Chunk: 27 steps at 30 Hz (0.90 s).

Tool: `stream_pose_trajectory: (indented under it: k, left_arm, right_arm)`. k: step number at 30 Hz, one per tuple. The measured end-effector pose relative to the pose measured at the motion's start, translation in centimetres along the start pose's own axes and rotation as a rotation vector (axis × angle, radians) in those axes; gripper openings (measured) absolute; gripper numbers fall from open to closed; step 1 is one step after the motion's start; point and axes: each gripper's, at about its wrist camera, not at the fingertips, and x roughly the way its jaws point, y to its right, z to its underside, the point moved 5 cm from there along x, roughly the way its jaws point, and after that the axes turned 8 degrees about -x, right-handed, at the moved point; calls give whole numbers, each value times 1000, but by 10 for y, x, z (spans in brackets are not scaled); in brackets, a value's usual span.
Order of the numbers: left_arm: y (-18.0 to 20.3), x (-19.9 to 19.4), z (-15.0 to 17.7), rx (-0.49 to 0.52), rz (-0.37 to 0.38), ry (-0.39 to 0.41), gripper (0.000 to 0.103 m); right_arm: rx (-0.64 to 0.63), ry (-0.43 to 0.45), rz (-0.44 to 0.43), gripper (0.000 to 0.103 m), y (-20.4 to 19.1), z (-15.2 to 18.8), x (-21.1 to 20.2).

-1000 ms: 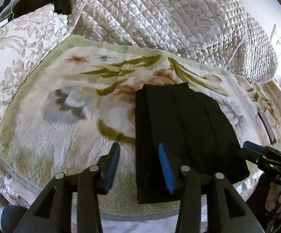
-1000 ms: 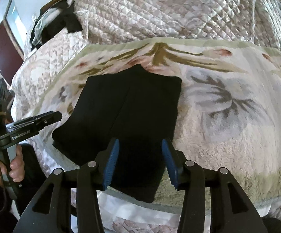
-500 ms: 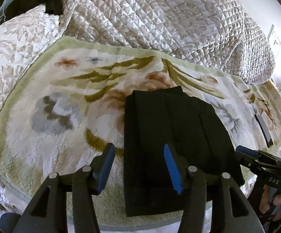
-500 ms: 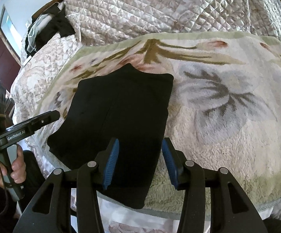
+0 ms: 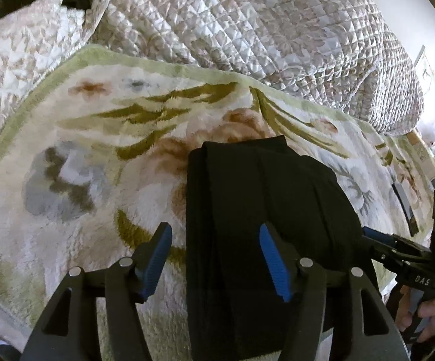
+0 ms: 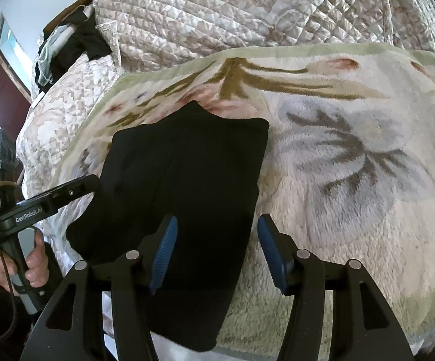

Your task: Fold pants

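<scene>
The black pants (image 5: 265, 216) lie folded into a compact rectangle on the floral plush blanket (image 5: 82, 156). They also show in the right wrist view (image 6: 184, 186). My left gripper (image 5: 215, 258) is open and empty, hovering over the pants' left edge near the front. My right gripper (image 6: 217, 252) is open and empty, hovering over the pants' right edge. The right gripper shows at the right in the left wrist view (image 5: 397, 249). The left gripper shows at the left in the right wrist view (image 6: 52, 201).
A quilted comforter (image 5: 247, 18) is heaped behind the blanket. Dark clothes (image 6: 67, 45) lie at the far left corner of the bed. A dark flat object (image 5: 405, 204) lies on the blanket's right side. The bed's front edge is just below the pants.
Both grippers have drawn closer to the pants and shifted slightly. The pants have not moved. Both grippers stay open.
</scene>
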Motion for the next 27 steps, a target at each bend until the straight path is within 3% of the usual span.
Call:
stream_pose_trajectory:
  k: [8, 13, 27]
  left_arm:
    - [-12, 16, -8, -75, 84, -21, 65]
    - [-13, 27, -10, -99, 145, -32, 72]
    - [-9, 21, 11, -75, 180, -4, 73]
  right_arm:
    - [35, -4, -35, 56, 9, -6, 14]
    - [60, 1, -68, 56, 13, -12, 22]
    - [73, 26, -143, 56, 5, 8, 14]
